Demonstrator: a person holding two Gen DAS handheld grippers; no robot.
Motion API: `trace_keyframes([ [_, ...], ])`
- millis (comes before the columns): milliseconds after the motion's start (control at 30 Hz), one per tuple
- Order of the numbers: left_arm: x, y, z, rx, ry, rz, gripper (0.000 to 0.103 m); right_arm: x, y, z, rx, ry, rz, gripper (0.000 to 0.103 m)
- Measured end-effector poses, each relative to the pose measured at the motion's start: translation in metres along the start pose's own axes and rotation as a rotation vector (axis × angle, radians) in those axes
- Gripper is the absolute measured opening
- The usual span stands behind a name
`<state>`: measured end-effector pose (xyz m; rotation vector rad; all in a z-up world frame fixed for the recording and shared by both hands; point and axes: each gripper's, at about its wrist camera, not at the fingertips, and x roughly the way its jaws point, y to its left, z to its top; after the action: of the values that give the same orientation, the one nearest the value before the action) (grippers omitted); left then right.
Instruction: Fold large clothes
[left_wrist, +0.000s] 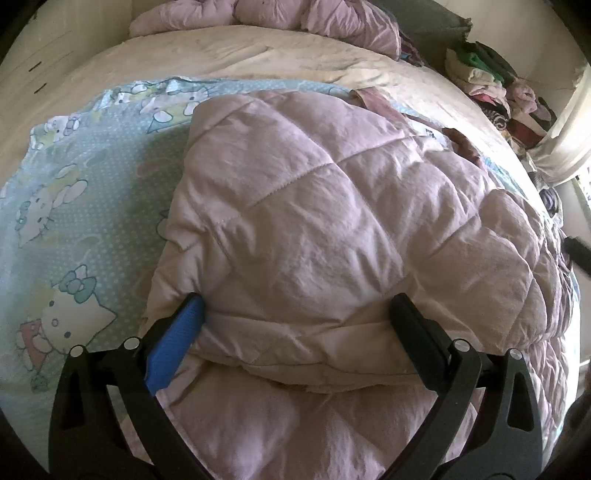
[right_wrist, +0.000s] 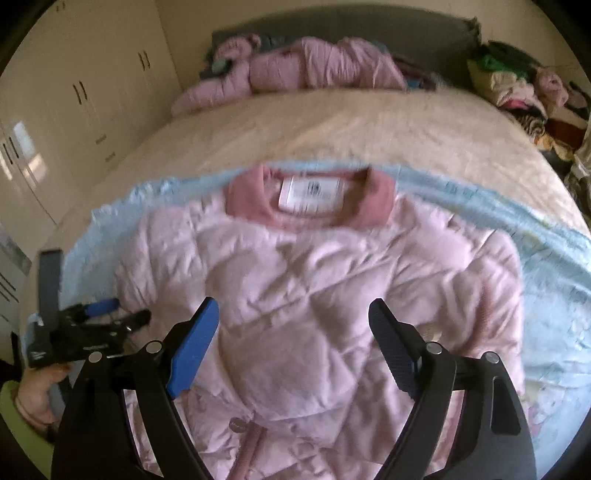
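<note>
left gripper (left_wrist: 295, 314) wide open, straddling folded edge of pink quilted jacket (left_wrist: 314, 221) | right gripper (right_wrist: 293, 317) wide open, empty, above jacket | patterned sheet (left_wrist: 74, 206) beneath

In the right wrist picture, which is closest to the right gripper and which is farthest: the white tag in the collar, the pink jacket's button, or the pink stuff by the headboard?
From the right gripper:
1. Button, low on the jacket, beside the blue finger.
2. White tag, inside the collar, straight ahead.
3. Pink bundle, far end of the bed by the headboard.

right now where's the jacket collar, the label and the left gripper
jacket collar (right_wrist: 373, 205): right wrist view, its right side
label (right_wrist: 306, 195): right wrist view, its centre
left gripper (right_wrist: 129, 312): right wrist view, between its fingertips
</note>
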<state>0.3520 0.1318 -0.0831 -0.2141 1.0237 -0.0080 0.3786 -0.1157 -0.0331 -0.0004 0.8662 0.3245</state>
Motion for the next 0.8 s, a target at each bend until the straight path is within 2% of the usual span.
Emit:
trace_keyframes([
  [133,0.000,0.000,0.000,-0.001,-0.003,-0.005,0.094,0.035,0.003,-0.007,-0.007,0.093,-0.055,0.083],
  [300,0.000,-0.001,0.000,-0.003,-0.009,-0.003,0.094,0.061,0.003,-0.016,0.007,0.112,-0.056,0.092],
  [600,0.000,0.001,-0.002,-0.010,-0.020,-0.008,0.094,0.071,0.007,-0.025,-0.011,0.083,-0.107,0.095],
  [700,-0.002,0.001,-0.003,-0.020,-0.022,-0.017,0.094,0.062,0.006,-0.025,0.010,0.061,-0.088,0.095],
  [800,-0.006,0.003,-0.003,-0.030,-0.025,-0.025,0.094,0.041,0.001,-0.028,0.090,0.021,-0.039,0.094],
])
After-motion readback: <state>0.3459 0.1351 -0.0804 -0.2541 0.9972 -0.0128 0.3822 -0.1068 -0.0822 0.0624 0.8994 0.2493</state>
